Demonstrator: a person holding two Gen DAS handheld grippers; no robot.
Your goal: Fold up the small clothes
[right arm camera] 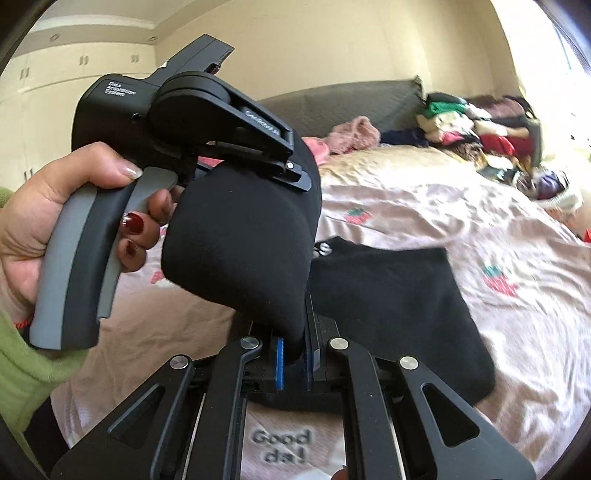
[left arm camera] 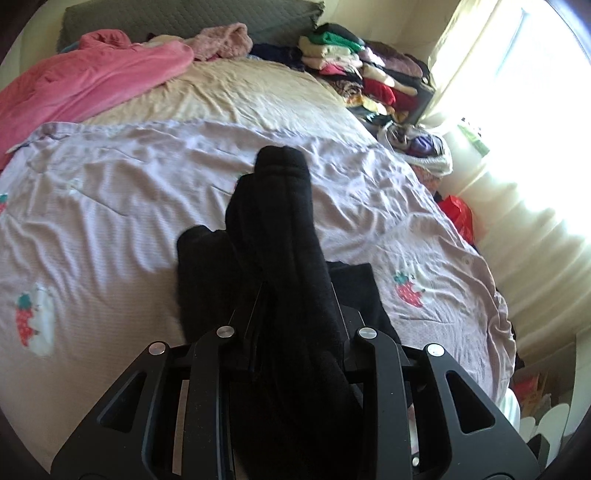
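Note:
A black sock [left arm camera: 280, 236] is held up above the bed between both grippers. My left gripper [left arm camera: 295, 295] is shut on one end of it; the sock drapes over its fingers and hides them. In the right wrist view the same sock [right arm camera: 243, 240] hangs in a loop from the left gripper [right arm camera: 295, 170] down into my right gripper [right arm camera: 295, 354], which is shut on its other end between blue pads [right arm camera: 279, 363]. A second black garment [right arm camera: 399, 306] lies flat on the lilac strawberry-print sheet [left arm camera: 110, 221], just below the held sock; it also shows in the left wrist view [left arm camera: 360, 295].
A pink blanket [left arm camera: 85, 85] lies at the far left of the bed. A pile of folded clothes [left arm camera: 354, 70] sits at the far right corner by a bright window [left arm camera: 517, 92]. A grey headboard cushion [left arm camera: 184, 18] stands behind. A red bag [left arm camera: 460, 214] lies beside the bed.

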